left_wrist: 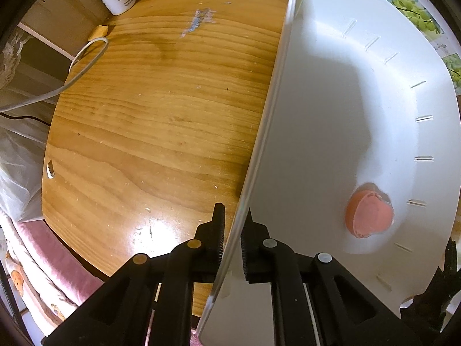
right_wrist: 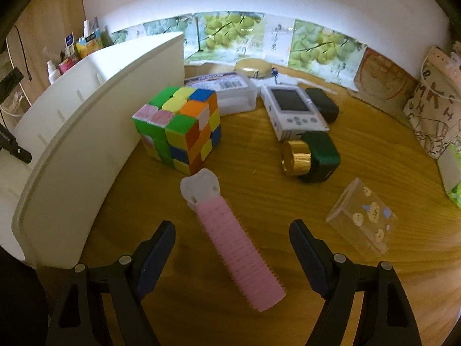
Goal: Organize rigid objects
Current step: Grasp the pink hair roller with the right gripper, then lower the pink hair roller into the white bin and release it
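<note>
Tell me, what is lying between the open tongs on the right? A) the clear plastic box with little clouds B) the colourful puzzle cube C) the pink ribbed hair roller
C: in the right wrist view the pink ribbed hair roller lies on the wooden table between the open right tongs, untouched, while the colourful puzzle cube and the clear plastic box with little clouds sit apart.

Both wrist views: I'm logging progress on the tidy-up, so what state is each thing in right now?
White bin: upright, wall clamped by the left gripper.
Pink lid: lying inside the bin.
Right gripper: jaws open around the hair roller, not touching.
Hair roller: lying flat on the table.
Puzzle cube: scrambled, beside the bin.
</note>
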